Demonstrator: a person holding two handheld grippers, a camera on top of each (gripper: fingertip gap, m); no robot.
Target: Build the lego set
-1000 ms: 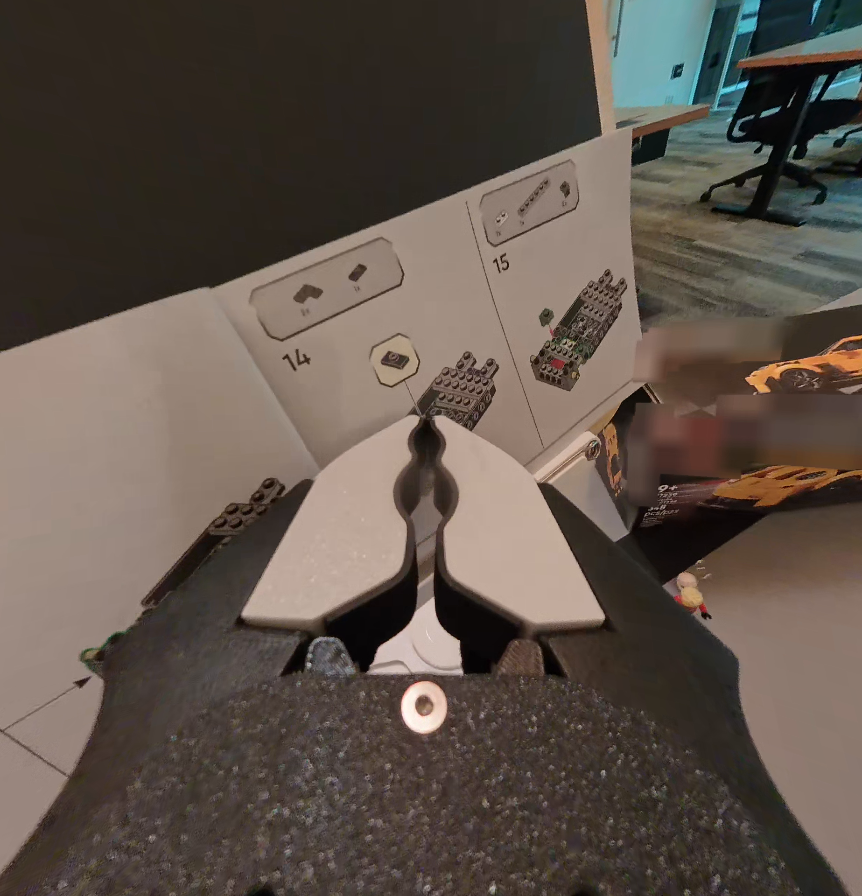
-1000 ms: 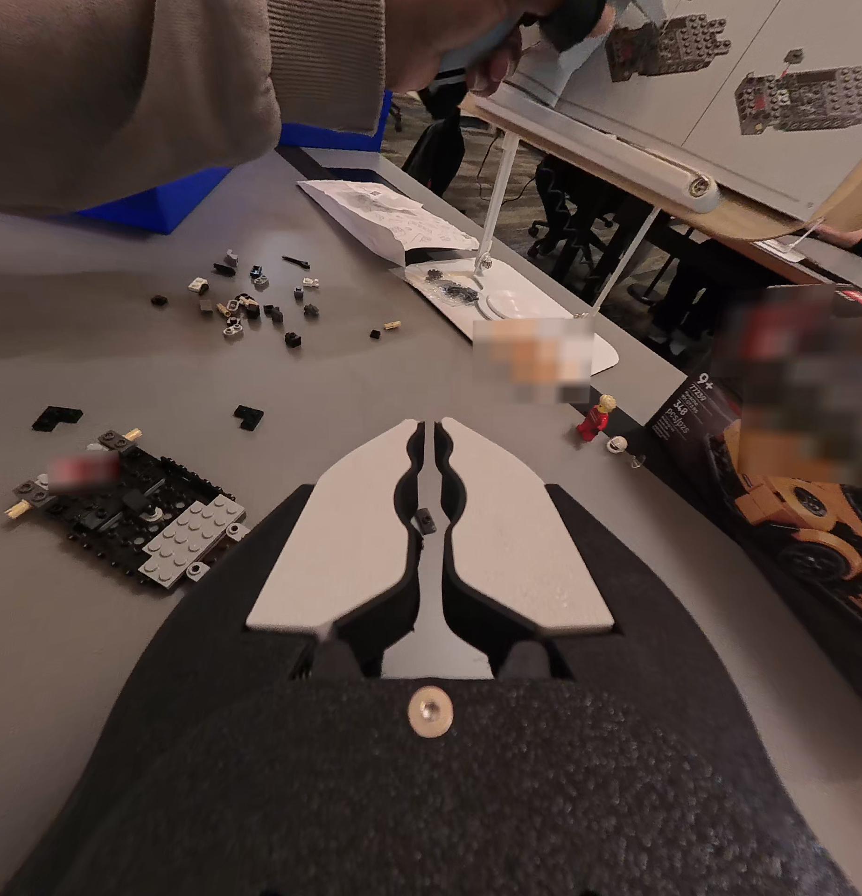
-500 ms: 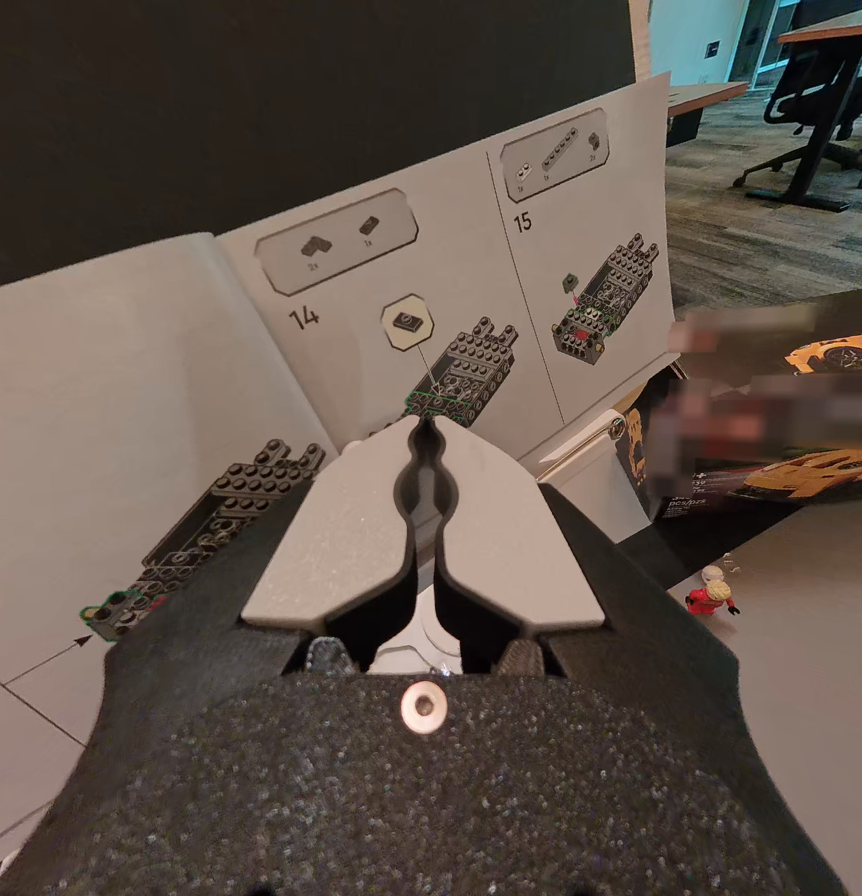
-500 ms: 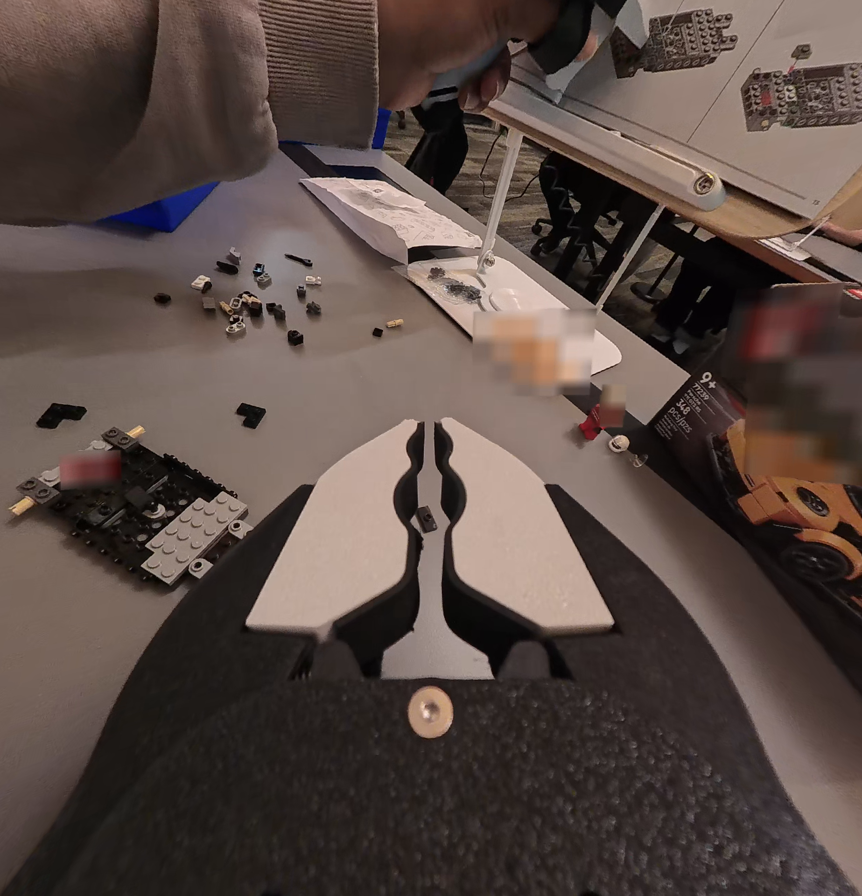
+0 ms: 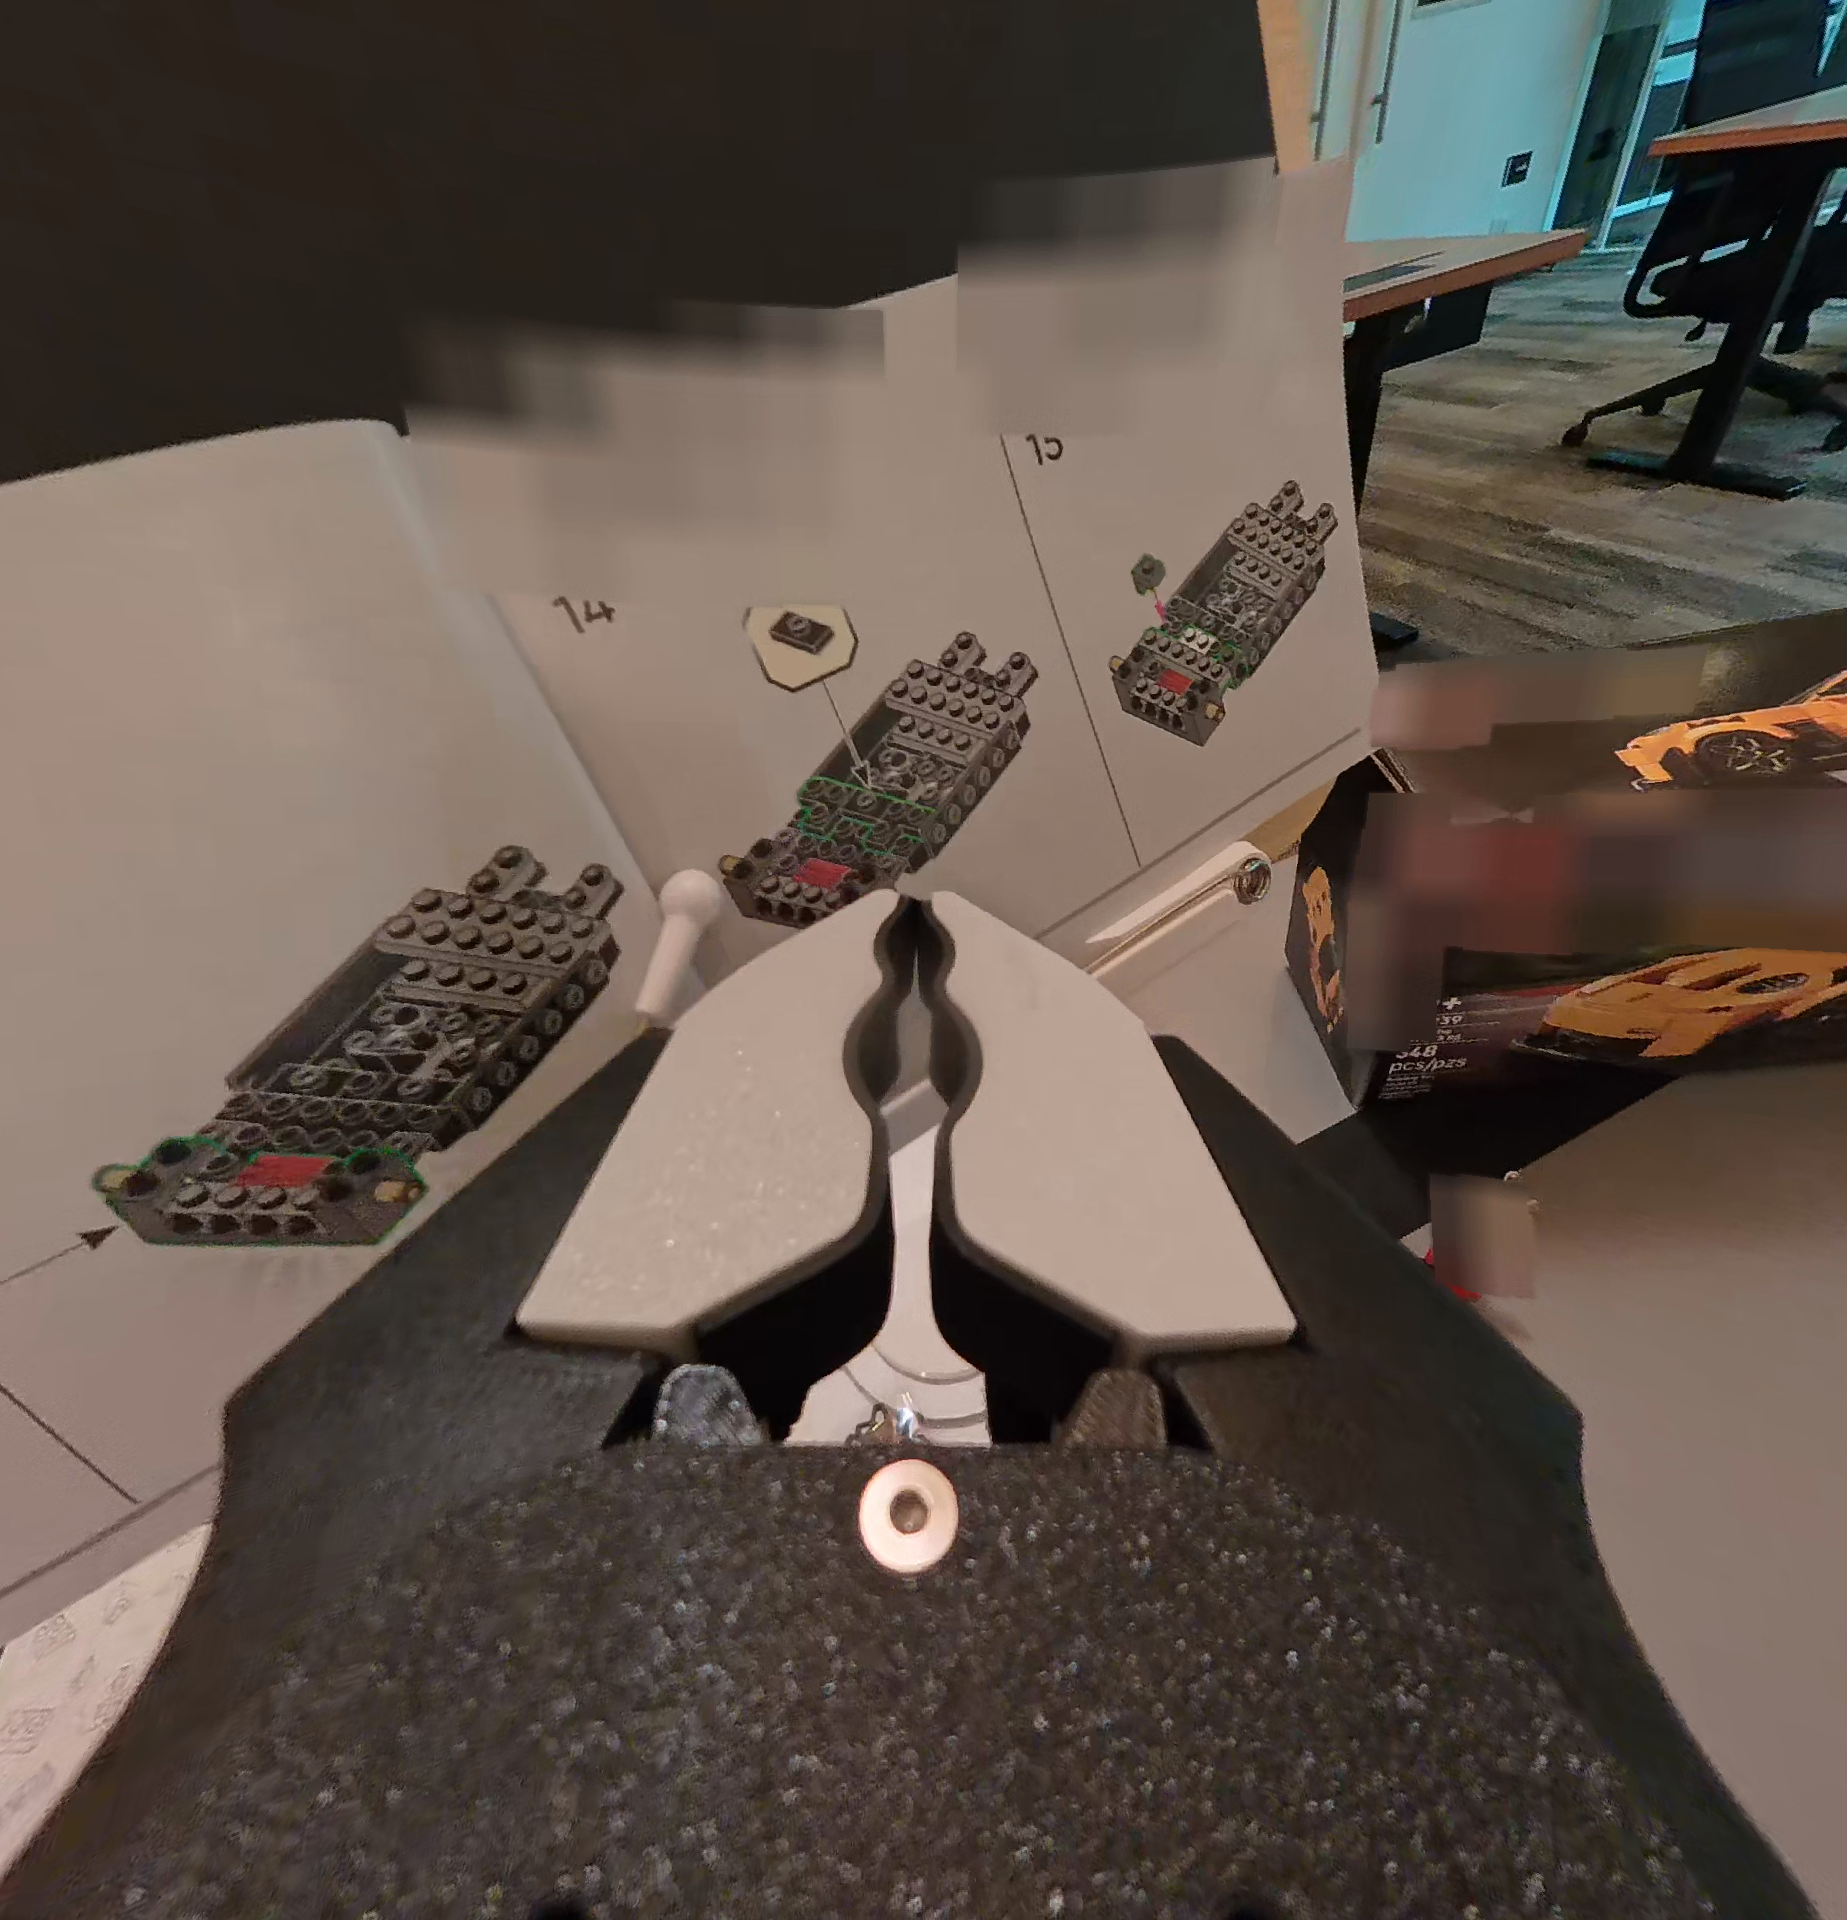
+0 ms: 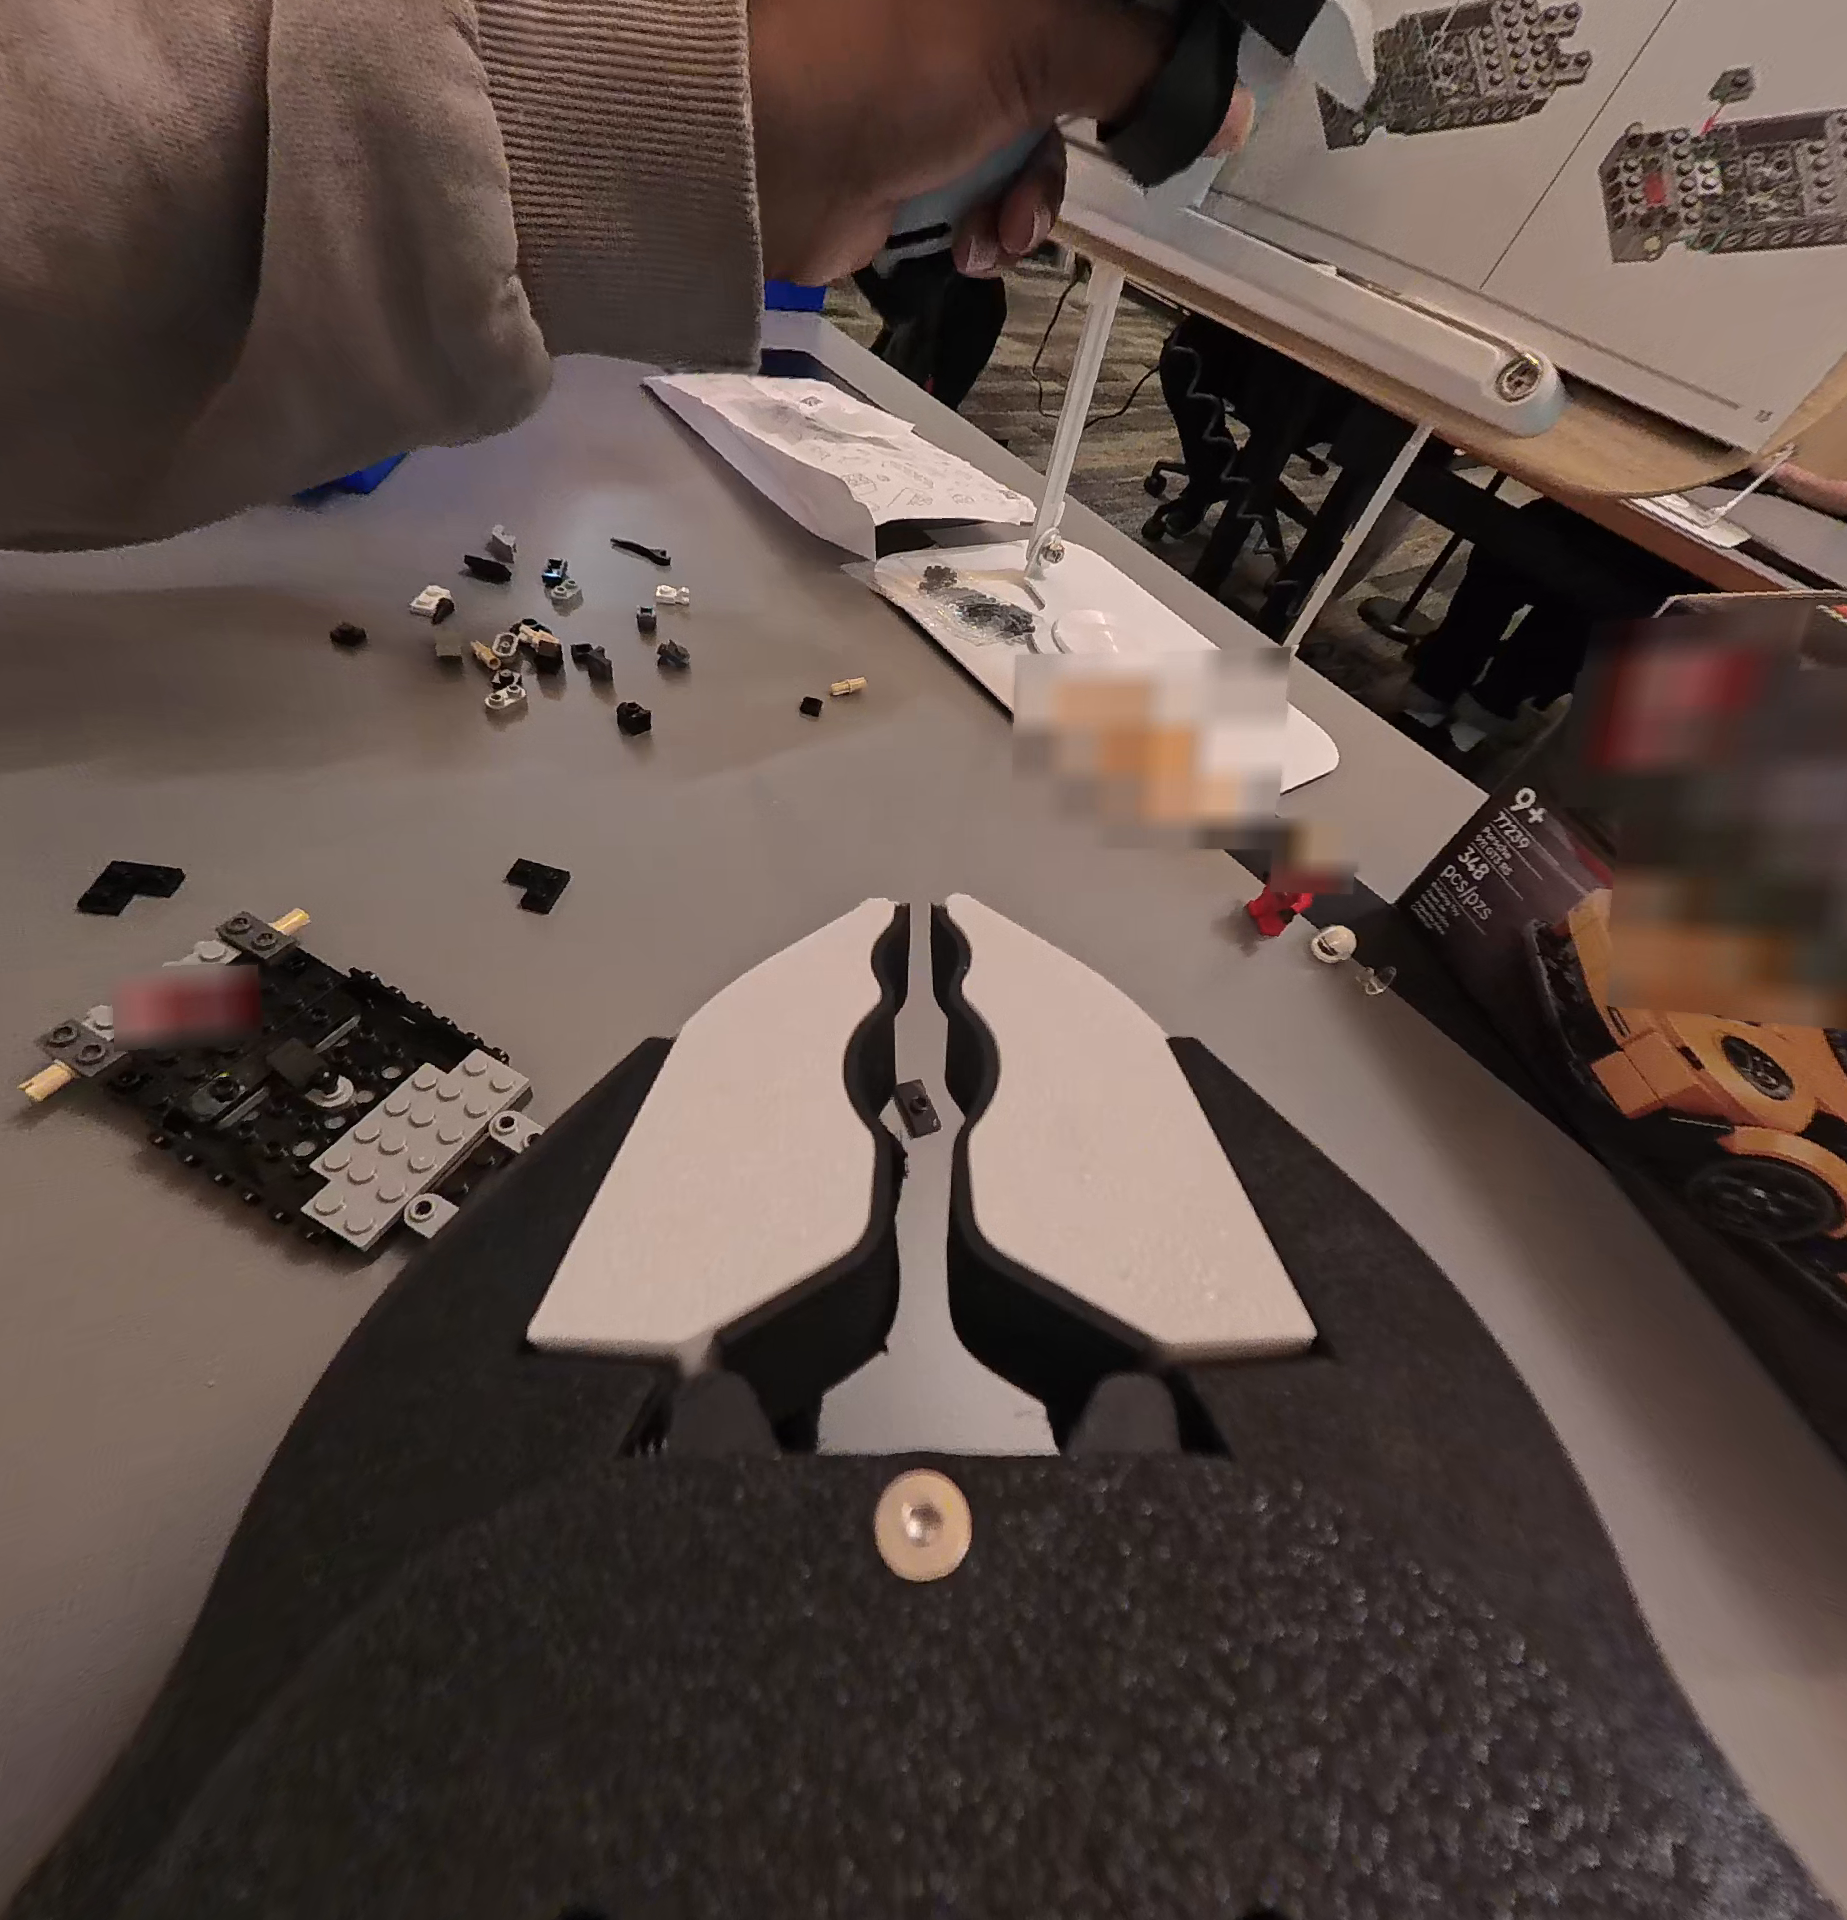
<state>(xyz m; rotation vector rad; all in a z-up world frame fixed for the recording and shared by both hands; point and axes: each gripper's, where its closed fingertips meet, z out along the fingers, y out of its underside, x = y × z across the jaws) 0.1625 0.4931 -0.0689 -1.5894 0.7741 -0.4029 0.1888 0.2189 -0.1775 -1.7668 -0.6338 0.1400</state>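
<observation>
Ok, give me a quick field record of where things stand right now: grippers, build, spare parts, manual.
left gripper: shut, empty, pointed at the manual on its stand
right gripper: shut on a small dark piece, above the table
chassis: flat on table, left of right gripper
loose pieces: scattered farther back
box: right edge of table

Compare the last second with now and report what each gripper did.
The left gripper, shut and empty, drew back and down from the open instruction booklet: more of the left page's printed chassis drawing shows, and the stand's white peg appears. The right gripper stayed over the grey table, clamped on the small dark plate piece. The black and grey chassis build did not move.
</observation>
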